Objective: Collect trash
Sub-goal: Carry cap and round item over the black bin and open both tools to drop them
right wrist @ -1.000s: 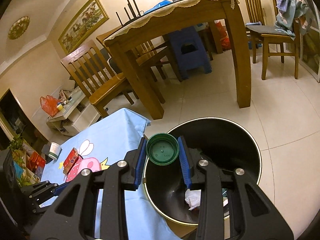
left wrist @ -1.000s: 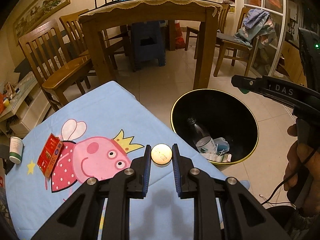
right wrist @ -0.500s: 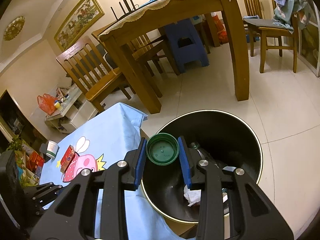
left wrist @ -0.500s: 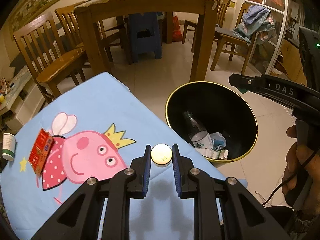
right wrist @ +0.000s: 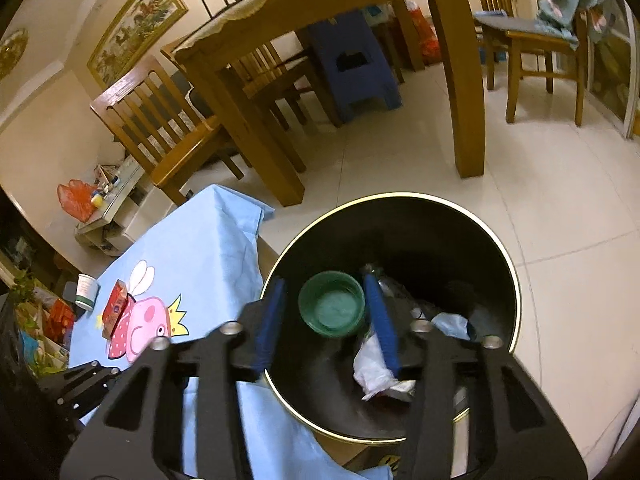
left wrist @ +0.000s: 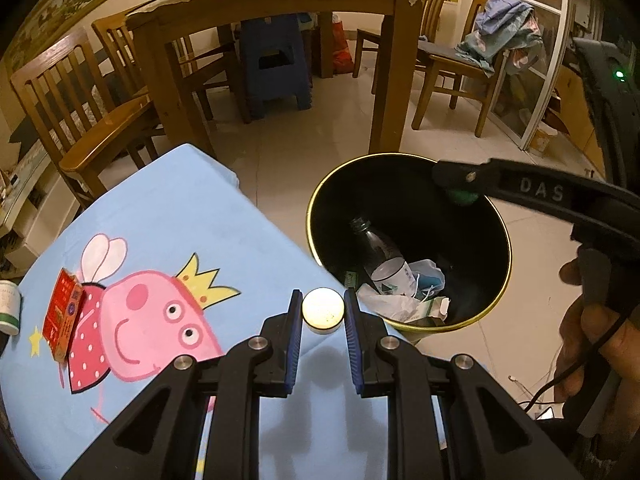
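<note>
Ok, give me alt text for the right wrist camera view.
The right gripper, jaws just opened, has let go of a green lid over a black trash bin holding crumpled paper. A blue cartoon-pig cloth covers the table beside it.

The green cap [right wrist: 332, 309] between the jaws of the right gripper [right wrist: 329, 316] is motion-blurred; contact with either pad cannot be told. The white cup [left wrist: 7, 301] is cut off by the left wrist view's edge. Print on the red box [left wrist: 63, 314] is too small to be read.
</note>
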Tool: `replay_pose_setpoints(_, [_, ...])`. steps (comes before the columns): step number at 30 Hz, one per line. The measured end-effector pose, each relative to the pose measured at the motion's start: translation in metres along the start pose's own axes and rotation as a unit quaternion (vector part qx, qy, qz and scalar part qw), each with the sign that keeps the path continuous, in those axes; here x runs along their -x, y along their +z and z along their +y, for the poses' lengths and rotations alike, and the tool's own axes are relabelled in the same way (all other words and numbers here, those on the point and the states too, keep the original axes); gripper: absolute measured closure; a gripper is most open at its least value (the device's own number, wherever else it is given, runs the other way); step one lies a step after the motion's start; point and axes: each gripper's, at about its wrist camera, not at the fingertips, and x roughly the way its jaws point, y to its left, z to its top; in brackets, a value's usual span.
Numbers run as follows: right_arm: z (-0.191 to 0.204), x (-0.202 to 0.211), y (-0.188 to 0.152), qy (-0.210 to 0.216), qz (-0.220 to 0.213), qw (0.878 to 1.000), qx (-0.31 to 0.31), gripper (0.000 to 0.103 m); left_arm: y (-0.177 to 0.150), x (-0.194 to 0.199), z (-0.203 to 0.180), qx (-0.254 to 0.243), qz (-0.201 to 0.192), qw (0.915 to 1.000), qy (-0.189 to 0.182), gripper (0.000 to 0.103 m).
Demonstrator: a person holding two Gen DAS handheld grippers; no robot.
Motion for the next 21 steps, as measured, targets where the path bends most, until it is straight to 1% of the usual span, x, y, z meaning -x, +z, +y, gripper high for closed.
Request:
replay_pose_setpoints(1, [0.001, 0.001, 0.001, -0.007, -0.004, 1.000, 0.002, 0.057, 0.001, -0.002, -0.003, -0.003, 0.000, 1.0000, 0.001, 0.084])
replay_pose_setpoints(4, [0.000, 0.006, 0.001, -0.024, -0.017, 1.000, 0.007, 0.048, 0.006, -0.009, -0.008, -0.011, 0.001, 0.9999, 0.001, 0.084])
replay_pose_setpoints(7, [-0.005, 0.013, 0.002, -0.044, -0.034, 0.998, 0.004, 0.046, 0.013, -0.021, -0.017, -0.023, 0.003, 0.9997, 0.003, 0.084])
replay_pose_setpoints(9, [-0.010, 0.021, 0.003, -0.059, -0.050, 0.997, -0.002, 0.042, 0.019, -0.029, -0.024, -0.033, 0.002, 0.9994, 0.008, 0.084])
replay_pose_setpoints(10, [-0.013, 0.025, 0.004, -0.071, -0.058, 0.996, -0.003, 0.036, 0.021, -0.032, -0.026, -0.036, 0.003, 0.9993, 0.008, 0.084])
replay_pose_setpoints(11, [-0.017, 0.031, 0.005, -0.093, -0.071, 0.993, -0.005, 0.027, 0.024, -0.038, -0.031, -0.041, 0.003, 0.9991, 0.010, 0.084])
replay_pose_setpoints(13, [-0.022, 0.042, 0.005, -0.130, -0.092, 0.987, -0.007, 0.020, 0.029, -0.045, -0.036, -0.048, 0.004, 0.9988, 0.012, 0.084])
replay_pose_setpoints(14, [-0.025, 0.049, 0.006, -0.152, -0.106, 0.983, -0.007, 0.016, 0.032, -0.052, -0.039, -0.052, 0.007, 0.9985, 0.013, 0.084])
replay_pose_setpoints(17, [-0.029, 0.065, 0.007, -0.211, -0.135, 0.968, 0.001, 0.007, 0.040, -0.071, -0.046, -0.061, 0.019, 0.9978, 0.016, 0.084])
replay_pose_setpoints(18, [-0.029, 0.068, 0.007, -0.227, -0.142, 0.964, 0.004, 0.006, 0.043, -0.076, -0.048, -0.063, 0.022, 0.9976, 0.019, 0.084])
replay_pose_setpoints(20, [-0.030, 0.074, 0.007, -0.241, -0.150, 0.959, 0.010, 0.006, 0.047, -0.085, -0.052, -0.066, 0.028, 0.9972, 0.020, 0.083])
replay_pose_setpoints(21, [-0.032, 0.076, 0.005, -0.243, -0.152, 0.958, 0.010, 0.006, 0.048, -0.088, -0.054, -0.066, 0.030, 0.9971, 0.022, 0.081])
